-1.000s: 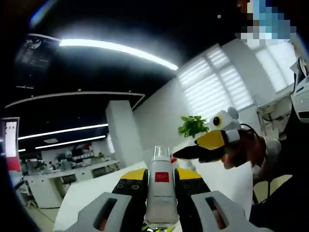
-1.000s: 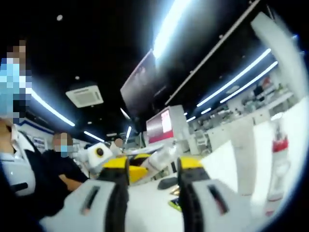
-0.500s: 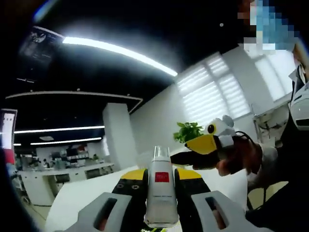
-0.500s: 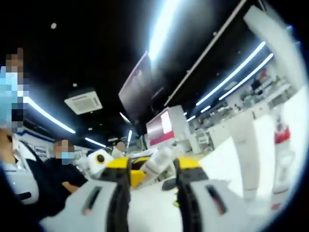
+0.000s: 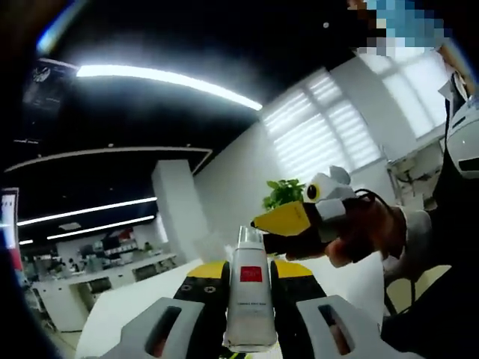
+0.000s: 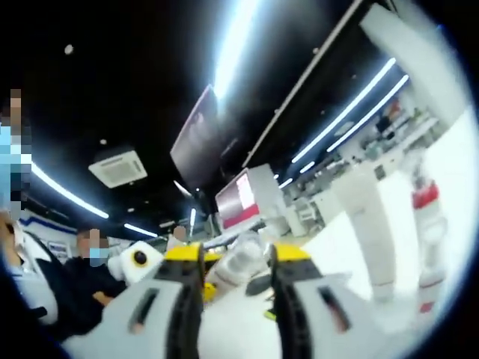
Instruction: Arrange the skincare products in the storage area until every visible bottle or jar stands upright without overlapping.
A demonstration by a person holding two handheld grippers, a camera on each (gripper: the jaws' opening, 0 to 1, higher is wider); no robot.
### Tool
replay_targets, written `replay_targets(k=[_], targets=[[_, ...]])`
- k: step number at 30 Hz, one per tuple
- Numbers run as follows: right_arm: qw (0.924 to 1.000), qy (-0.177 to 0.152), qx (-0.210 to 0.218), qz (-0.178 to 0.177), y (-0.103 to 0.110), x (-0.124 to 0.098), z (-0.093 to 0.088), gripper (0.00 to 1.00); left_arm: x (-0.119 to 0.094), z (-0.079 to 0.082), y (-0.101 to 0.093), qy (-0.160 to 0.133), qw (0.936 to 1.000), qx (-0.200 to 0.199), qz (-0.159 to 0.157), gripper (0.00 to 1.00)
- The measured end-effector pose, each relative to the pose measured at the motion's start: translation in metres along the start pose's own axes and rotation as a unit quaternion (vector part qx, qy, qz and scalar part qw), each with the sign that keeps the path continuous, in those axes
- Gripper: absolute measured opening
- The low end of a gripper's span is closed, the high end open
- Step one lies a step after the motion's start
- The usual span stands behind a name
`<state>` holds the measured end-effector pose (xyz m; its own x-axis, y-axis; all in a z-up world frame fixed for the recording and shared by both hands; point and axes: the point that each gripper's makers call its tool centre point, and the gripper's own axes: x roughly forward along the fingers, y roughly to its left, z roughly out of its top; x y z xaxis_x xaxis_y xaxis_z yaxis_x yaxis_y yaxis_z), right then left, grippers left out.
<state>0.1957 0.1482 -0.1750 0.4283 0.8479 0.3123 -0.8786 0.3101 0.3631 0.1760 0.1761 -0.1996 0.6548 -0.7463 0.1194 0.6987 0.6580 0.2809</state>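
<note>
Left tool (image 5: 249,278) is clamped on a white bottle (image 5: 248,299) with a red square label and a clear cap, its two yellow-tipped jaws pressing on either side of the bottle's body; the bottle points straight ahead along the jaws, away from the camera. Beyond the bottle, to its right in the left gripper view, the right tool (image 5: 281,228) reaches in, held by a person's hand (image 5: 367,232), its yellow and black jaws pointing toward the bottle's cap and appearing closed together, with nothing between them. Right tool (image 6: 232,258), in its own view, has its jaws standing parallel with a gap, and the same white bottle (image 6: 238,262) shows in the gap farther off, beside the left tool (image 6: 142,260); whether it is touched I cannot tell. To the right of that bottle in the right gripper view, a tall white tube (image 6: 370,224) and a slim bottle with a red band (image 6: 426,224) stand upright on the white surface (image 6: 340,247), near each other but apart. A green plant (image 5: 284,193) sits behind the held bottle by the window blinds (image 5: 322,127).
</note>
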Motion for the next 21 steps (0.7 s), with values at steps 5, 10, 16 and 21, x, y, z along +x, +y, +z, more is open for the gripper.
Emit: replay_targets(k=[5,10,16,21], targets=[[0.9999,-0.009,0.004,0.001,-0.0015,-0.0004,0.0047,0.29,0.0012,0.0006,-0.0033,-0.007,0.9999,0.008,0.002,0.21],[1.0,-0.006,0.005,0.0,-0.0025,0.0008,0.0038,0.29,0.0004,0.0025,-0.0047,-0.011,0.9997,0.019,0.005,0.21],[0.9998,-0.01,0.014,-0.009,-0.006,0.0005,0.0042,0.25,0.0025,0.0018,-0.0065,-0.004,0.9991,0.041,0.008,0.21],[0.9997,-0.011,0.021,-0.009,-0.0045,0.0007,0.003,0.25,0.002,0.0029,-0.0074,-0.007,0.9986,0.052,0.011,0.21]])
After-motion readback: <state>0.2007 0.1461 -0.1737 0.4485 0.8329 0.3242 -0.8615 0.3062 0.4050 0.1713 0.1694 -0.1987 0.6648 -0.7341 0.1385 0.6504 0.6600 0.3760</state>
